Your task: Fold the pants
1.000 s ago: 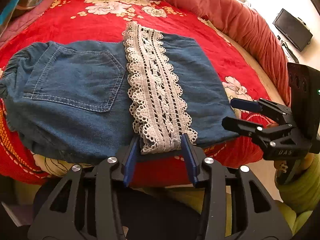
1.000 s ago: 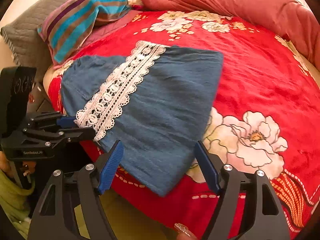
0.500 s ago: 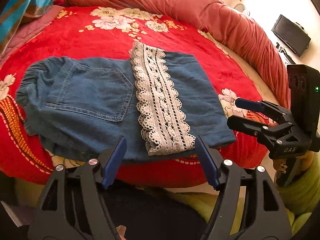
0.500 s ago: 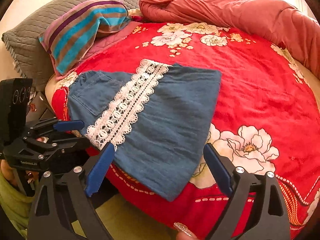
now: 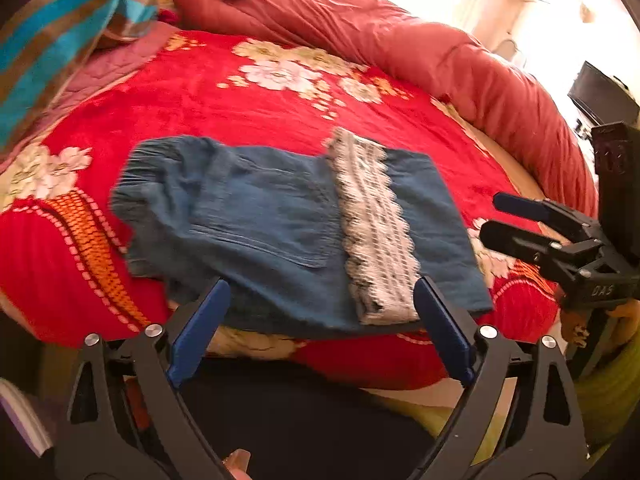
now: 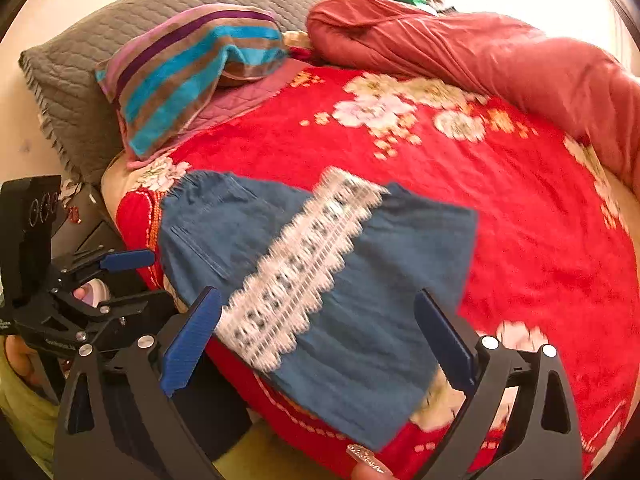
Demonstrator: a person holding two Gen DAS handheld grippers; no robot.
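From your left wrist camera, your left hand-held gripper (image 5: pixel 320 326) stands spread wide with nothing between its blue pads; the left pad (image 5: pixel 199 332) and the right one frame the near edge of the pants (image 5: pixel 256 224) without touching them. The pants lie folded on the red floral blanket (image 5: pixel 224 100), close to the bed's near edge, with the gathered waistband (image 5: pixel 132 176) to the left and a back pocket facing up. A band of white lace trim (image 5: pixel 374 232) crosses the denim from far to near, and a plain denim panel lies to its right. Your right hand-held gripper (image 5: pixel 494 220) shows at the right side of this view, off the corner of the pants and clear of the cloth; its two fingers stand apart with nothing between them. A rolled rust-red quilt (image 5: pixel 400 40) runs along the far side of the bed, and a striped pillow (image 5: pixel 60 40) sits at the upper left.

From your right wrist camera, your right hand-held gripper (image 6: pixel 320 344) is likewise opened wide and empty, its pads on either side of the lower right part of the pants (image 6: pixel 400 280). The lace trim (image 6: pixel 304 272) runs diagonally, blurred here. The near corner of the denim reaches over the edge of the blanket (image 6: pixel 540 240). Your left hand-held gripper (image 6: pixel 132 280) appears at the left, beside the waistband end, its fingers parted and holding nothing. Behind lie the striped pillow (image 6: pixel 188 68), a grey quilted pillow (image 6: pixel 80 80) and the quilt (image 6: pixel 480 52).
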